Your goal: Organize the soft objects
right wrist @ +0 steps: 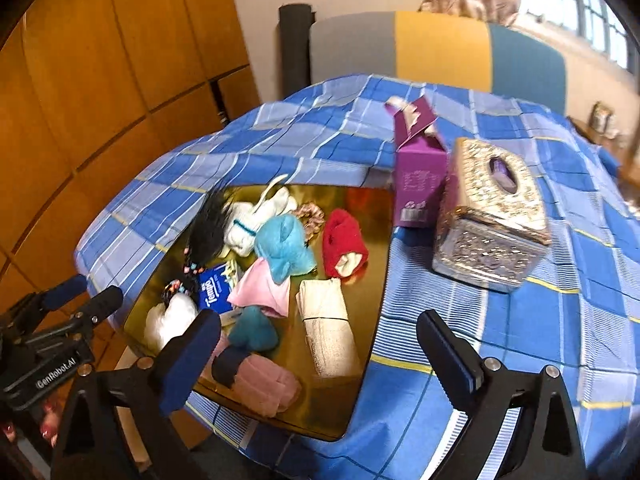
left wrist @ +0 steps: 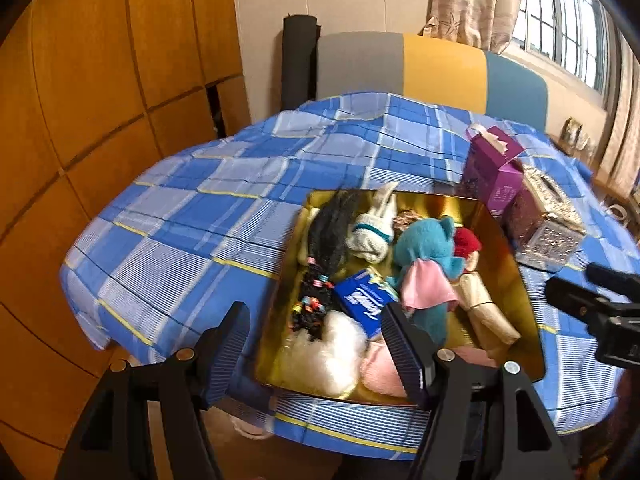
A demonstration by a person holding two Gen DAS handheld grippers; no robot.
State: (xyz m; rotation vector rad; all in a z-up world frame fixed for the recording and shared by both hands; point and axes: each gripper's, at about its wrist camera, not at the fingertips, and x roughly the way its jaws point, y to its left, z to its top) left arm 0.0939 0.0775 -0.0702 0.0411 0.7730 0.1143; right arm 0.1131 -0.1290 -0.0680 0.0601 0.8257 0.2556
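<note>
- Two grippers hover over a desk (right wrist: 520,320) draped in a blue plaid cloth, both angled down toward a shallow gold tray (right wrist: 360,264) at the centre of each view.
- Left gripper (left wrist: 316,340), lower centre of its own view, has its jaws spread and empty; one finger hangs over the cloth, the other over the tray's near corner.
- Right gripper (right wrist: 320,344), lower centre of its own view, also has its jaws spread wide with nothing between them, above the tray's near right edge.
- Soft things sit gathered in the tray, likely so they stay in one place: a teal plush toy (right wrist: 284,246) with a pink cloth (right wrist: 262,290) at its lower edge, a red rolled cloth (right wrist: 344,240) to its right, a beige folded cloth (right wrist: 326,320) below that, a white sock (left wrist: 370,232) and a dark braided hairpiece (left wrist: 324,248) at the left.
- Near the lower tray edge lie a white fluffy piece (left wrist: 324,352), a pink fluffy item (right wrist: 260,384) and a blue Tempo tissue pack (right wrist: 214,286).
- Outside the tray, upper right, stand a purple carton (right wrist: 418,176) and a silver tissue box (right wrist: 492,216), rigid items seemingly kept apart from the soft ones.
- With both jaws empty, the sorting looks close to done.
</note>
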